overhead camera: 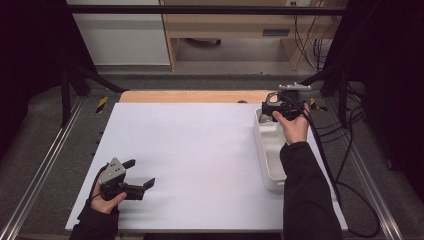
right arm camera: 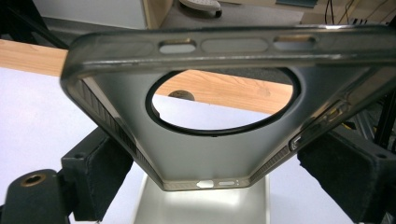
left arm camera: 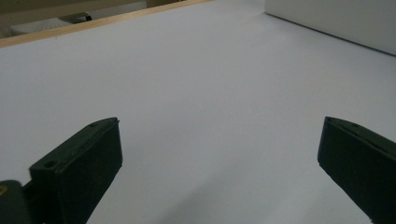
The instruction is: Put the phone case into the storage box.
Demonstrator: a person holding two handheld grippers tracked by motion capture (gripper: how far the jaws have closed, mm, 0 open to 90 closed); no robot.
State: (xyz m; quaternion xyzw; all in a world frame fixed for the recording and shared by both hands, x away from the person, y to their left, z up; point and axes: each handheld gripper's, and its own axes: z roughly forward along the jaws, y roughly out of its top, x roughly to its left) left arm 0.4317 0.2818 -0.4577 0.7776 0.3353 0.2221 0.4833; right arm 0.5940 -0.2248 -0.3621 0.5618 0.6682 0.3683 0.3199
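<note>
Here, grey phone case (right arm camera: 210, 154) clamped between right gripper (right arm camera: 210, 186) jaws, above white bin (overhead camera: 270, 150), left gripper (left arm camera: 219, 163) spread wide, holding nothing.

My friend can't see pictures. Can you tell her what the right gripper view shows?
A see-through grey phone case with a big round hole is clamped between the right claw's two black jaws. Below it sits a white tray on a white table with a wooden far edge.

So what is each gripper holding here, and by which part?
Right gripper clamps a translucent phone case by its two long side edges; left gripper holds nothing.
</note>
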